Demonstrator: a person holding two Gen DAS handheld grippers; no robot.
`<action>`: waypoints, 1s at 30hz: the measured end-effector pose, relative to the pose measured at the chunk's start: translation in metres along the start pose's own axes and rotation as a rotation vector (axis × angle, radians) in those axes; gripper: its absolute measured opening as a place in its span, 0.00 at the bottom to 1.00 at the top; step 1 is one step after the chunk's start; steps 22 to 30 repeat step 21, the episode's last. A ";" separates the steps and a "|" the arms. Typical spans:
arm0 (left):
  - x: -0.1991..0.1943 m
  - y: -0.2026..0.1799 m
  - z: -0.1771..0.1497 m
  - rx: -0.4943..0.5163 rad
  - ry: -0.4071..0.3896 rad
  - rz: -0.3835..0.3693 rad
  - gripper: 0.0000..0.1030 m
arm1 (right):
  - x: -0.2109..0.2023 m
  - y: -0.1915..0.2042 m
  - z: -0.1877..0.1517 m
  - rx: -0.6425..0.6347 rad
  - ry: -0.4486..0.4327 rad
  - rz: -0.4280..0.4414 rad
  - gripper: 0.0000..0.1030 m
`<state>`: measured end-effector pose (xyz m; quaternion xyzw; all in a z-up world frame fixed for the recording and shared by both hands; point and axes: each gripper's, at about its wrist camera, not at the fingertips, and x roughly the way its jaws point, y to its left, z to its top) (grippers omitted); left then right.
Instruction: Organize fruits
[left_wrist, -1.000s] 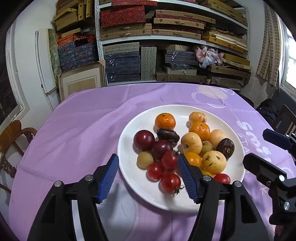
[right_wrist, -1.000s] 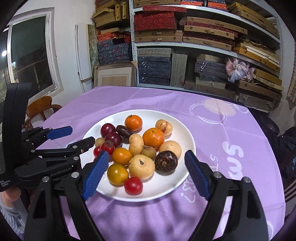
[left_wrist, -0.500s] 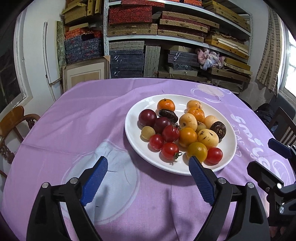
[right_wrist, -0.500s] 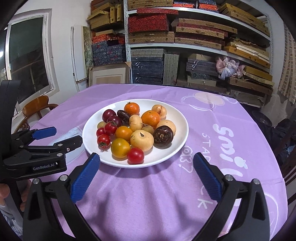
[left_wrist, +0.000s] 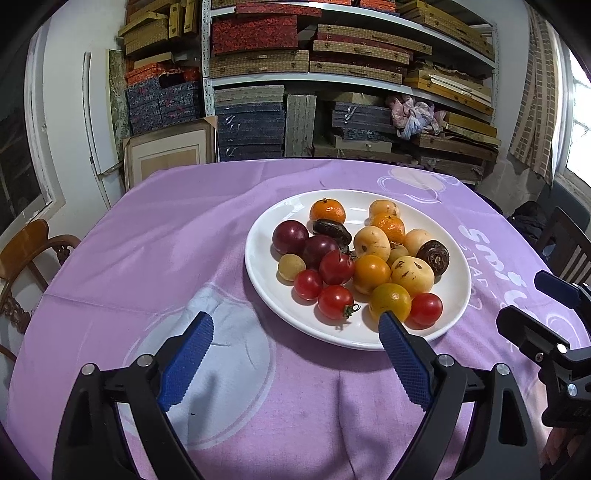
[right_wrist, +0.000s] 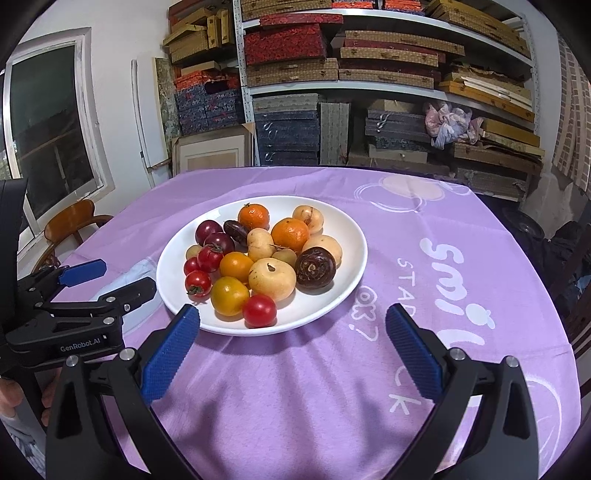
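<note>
A white plate (left_wrist: 266, 288) (right_wrist: 343, 280) sits on the purple tablecloth and holds several fruits: red cherry tomatoes (left_wrist: 335, 301) (right_wrist: 259, 310), yellow tomatoes (left_wrist: 390, 302) (right_wrist: 229, 296), oranges (left_wrist: 327, 211) (right_wrist: 290, 234), dark plums (left_wrist: 290, 237) (right_wrist: 207, 230), pale round fruits (left_wrist: 412, 277) (right_wrist: 272, 278) and dark brown fruits (left_wrist: 433, 257) (right_wrist: 315, 267). My left gripper (left_wrist: 295, 323) is open and empty, held back from the plate's near edge. My right gripper (right_wrist: 291, 317) is open and empty, also short of the plate's near edge. Each gripper shows in the other's view, the right one (left_wrist: 546, 306) and the left one (right_wrist: 107, 280).
The round table carries a purple cloth (left_wrist: 166, 236) (right_wrist: 443, 229) with white print. Shelves (left_wrist: 332, 77) stacked with boxes stand behind it. A wooden chair (left_wrist: 26, 251) (right_wrist: 74, 221) stands at the left, a dark chair (left_wrist: 565, 240) at the right.
Both grippers have pulled back and away from the plate; the left one had its fingers around the tomatoes a second ago. The fruits have not moved.
</note>
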<state>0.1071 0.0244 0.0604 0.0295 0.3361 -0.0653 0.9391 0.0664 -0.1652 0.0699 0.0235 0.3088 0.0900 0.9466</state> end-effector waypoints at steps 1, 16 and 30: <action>-0.001 -0.001 0.000 0.013 -0.014 0.007 0.89 | 0.000 -0.001 0.001 0.002 0.001 0.001 0.96; 0.000 -0.009 -0.002 0.056 -0.002 0.008 0.89 | -0.001 -0.006 0.001 0.022 -0.002 0.000 0.96; -0.002 -0.006 -0.003 0.041 -0.005 0.014 0.89 | -0.001 -0.006 0.002 0.020 0.001 0.001 0.96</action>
